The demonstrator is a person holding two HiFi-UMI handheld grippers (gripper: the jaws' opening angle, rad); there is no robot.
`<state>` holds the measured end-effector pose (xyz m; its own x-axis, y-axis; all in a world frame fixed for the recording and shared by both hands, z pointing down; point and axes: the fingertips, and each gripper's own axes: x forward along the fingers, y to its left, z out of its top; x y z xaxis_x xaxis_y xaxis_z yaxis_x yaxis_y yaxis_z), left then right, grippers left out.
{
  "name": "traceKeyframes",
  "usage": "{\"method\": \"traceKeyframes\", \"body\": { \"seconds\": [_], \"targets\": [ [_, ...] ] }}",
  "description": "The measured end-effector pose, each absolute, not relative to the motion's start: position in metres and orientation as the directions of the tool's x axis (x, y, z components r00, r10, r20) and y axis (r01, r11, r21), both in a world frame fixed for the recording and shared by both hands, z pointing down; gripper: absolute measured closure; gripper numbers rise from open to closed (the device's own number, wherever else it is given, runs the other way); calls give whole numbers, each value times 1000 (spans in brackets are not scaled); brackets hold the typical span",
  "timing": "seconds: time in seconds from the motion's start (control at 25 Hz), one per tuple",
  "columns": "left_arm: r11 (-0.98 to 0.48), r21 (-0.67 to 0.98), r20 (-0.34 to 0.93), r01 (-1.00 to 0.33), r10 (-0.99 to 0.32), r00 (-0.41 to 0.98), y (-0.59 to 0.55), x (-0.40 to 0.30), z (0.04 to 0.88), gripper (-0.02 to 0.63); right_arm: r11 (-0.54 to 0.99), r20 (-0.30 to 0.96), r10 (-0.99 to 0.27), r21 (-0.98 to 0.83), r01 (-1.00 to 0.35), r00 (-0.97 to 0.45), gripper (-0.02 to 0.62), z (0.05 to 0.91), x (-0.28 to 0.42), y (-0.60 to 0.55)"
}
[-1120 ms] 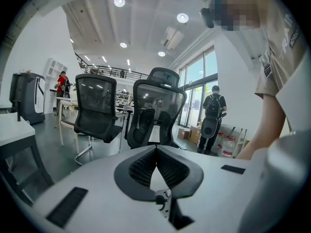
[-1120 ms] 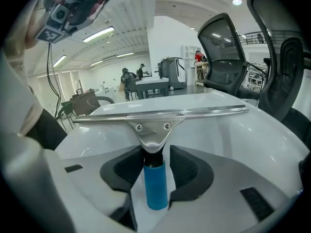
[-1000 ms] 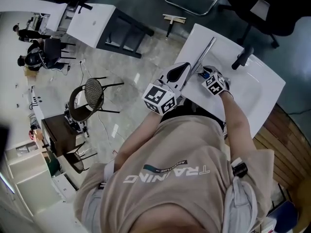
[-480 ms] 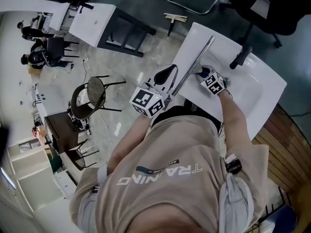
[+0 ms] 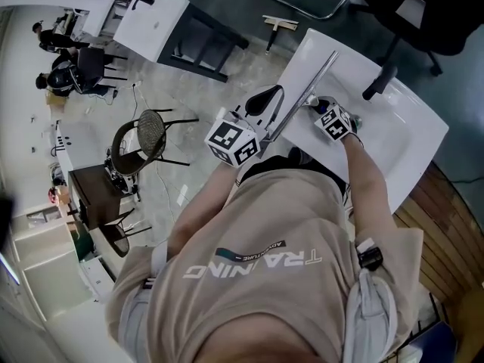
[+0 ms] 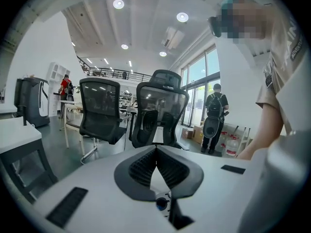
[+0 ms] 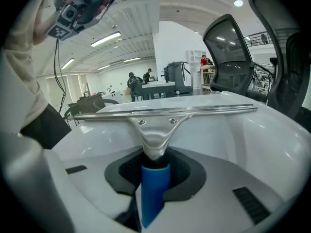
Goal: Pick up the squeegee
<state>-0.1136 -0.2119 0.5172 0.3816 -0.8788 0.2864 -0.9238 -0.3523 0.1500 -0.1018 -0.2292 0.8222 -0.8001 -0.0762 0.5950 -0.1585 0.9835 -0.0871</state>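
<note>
The squeegee point(image 5: 310, 89) lies on the white table point(image 5: 401, 134), its long metal blade running toward the far edge. In the right gripper view the blade point(image 7: 165, 113) spans the picture and the blue handle point(image 7: 155, 188) runs back between my jaws. My right gripper point(image 7: 155, 166) is closing, and its dark pads touch the handle on both sides. From above, the right gripper point(image 5: 316, 108) sits at the blade's near end. My left gripper point(image 5: 261, 100) hovers just left of the blade, shut and empty point(image 6: 156, 149).
A black chair armrest point(image 5: 378, 82) reaches over the table's far side. A second squeegee point(image 5: 276, 25) lies on the floor beyond the table. Black office chairs point(image 6: 163, 106) stand ahead of the left gripper, and a person with a backpack point(image 6: 214, 115) stands farther off.
The left gripper has drifted a little to the left, off the table's edge. The right hand has stayed at the squeegee's handle.
</note>
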Motion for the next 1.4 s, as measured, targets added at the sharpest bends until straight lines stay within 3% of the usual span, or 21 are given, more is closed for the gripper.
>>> {"method": "traceKeyframes", "body": {
  "seconds": [0.24, 0.88, 1.4],
  "targets": [
    [-332, 163, 275, -929, -889, 365, -199, -123, 515, 593, 979, 609, -104, -77, -189, -787, 503, 801, -95, -221],
    [-324, 148, 183, -934, -920, 348, -194, -157, 497, 594, 892, 566, -397, 53, -449, -723, 505, 687, -72, -240],
    [-473, 97, 137, -876, -865, 483, -231, -189, 461, 594, 676, 510, -664, 96, -730, -547, 509, 590, -26, -249]
  ]
}}
